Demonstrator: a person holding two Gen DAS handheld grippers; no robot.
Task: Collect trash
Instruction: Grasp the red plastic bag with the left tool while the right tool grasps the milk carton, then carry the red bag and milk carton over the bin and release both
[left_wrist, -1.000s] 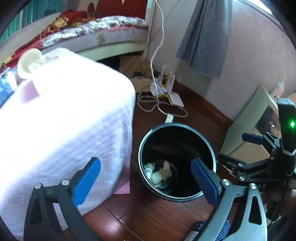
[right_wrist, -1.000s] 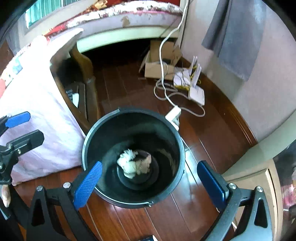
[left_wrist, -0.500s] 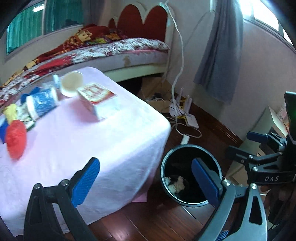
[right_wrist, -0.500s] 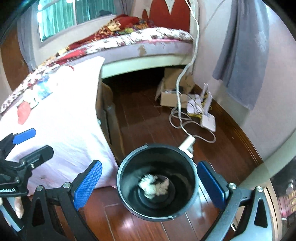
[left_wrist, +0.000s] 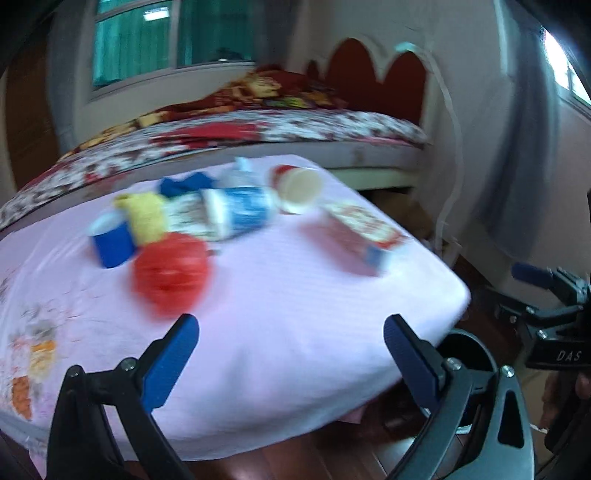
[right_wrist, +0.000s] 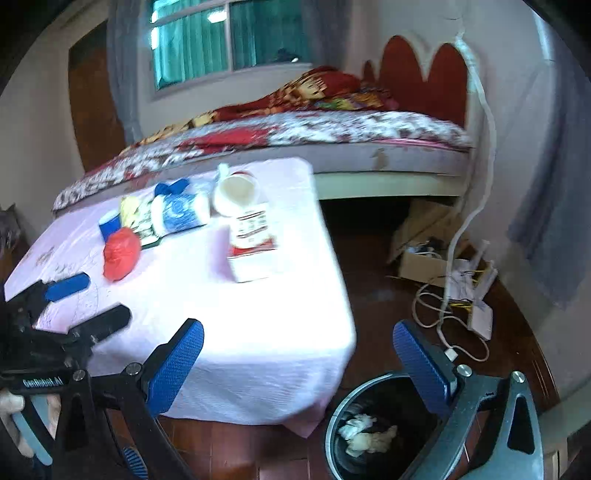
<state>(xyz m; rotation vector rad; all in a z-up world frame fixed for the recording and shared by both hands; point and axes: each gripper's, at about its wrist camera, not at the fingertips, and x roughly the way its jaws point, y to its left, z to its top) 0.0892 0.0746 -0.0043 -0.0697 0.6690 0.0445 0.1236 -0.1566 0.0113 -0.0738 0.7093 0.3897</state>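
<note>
Left wrist view swung up from bin (right_wrist: 373, 435) to desk (left_wrist: 295, 332): two lying cups, one carton (left_wrist: 364, 230), one red wad (left_wrist: 170, 272). Both claws (left_wrist: 291, 358) (right_wrist: 299, 363) spread wide, empty.

Both wrist views look forward and slightly downward over the pink-clothed table (left_wrist: 280, 302), facing the patterned bed (left_wrist: 258, 129) and teal-curtained window (right_wrist: 207, 40) behind it. The left view sits near the table's front edge; the right view stands farther right, also taking in the black round trash bin (right_wrist: 332, 424) beside the table.
</note>
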